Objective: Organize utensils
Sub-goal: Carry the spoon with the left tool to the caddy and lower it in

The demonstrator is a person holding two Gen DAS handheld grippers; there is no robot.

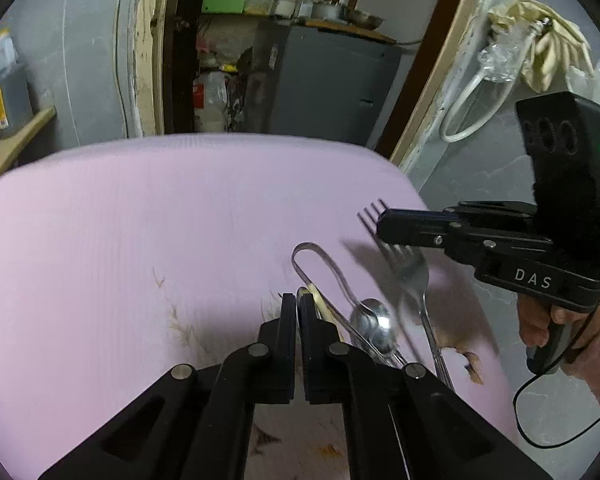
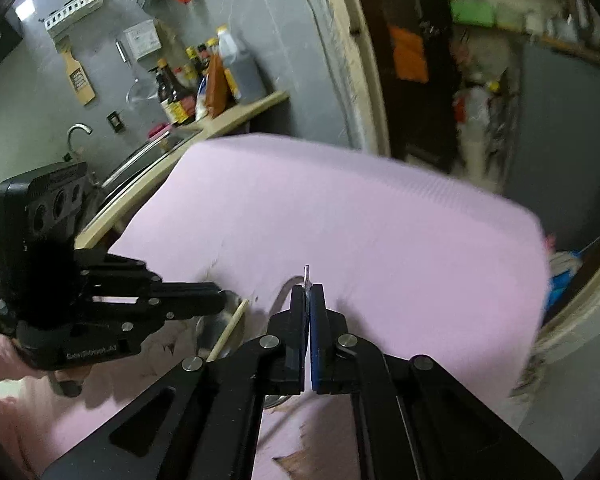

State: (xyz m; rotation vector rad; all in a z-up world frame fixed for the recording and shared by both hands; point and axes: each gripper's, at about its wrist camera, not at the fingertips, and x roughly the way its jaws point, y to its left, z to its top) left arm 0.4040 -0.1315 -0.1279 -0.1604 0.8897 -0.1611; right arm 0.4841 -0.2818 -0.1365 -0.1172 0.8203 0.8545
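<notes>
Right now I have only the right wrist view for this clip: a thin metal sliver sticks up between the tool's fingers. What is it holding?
Observer: In the left wrist view the right tool is clamped on a fork. The tines poke out beyond the fingers, and the handle slants down toward the pink cover.
Operator: The left tool is side-on for me. Is it holding anything?
Observer: The left tool is closed down on a thin metal edge that shows between its fingers. I cannot tell which utensil that edge belongs to.
</notes>
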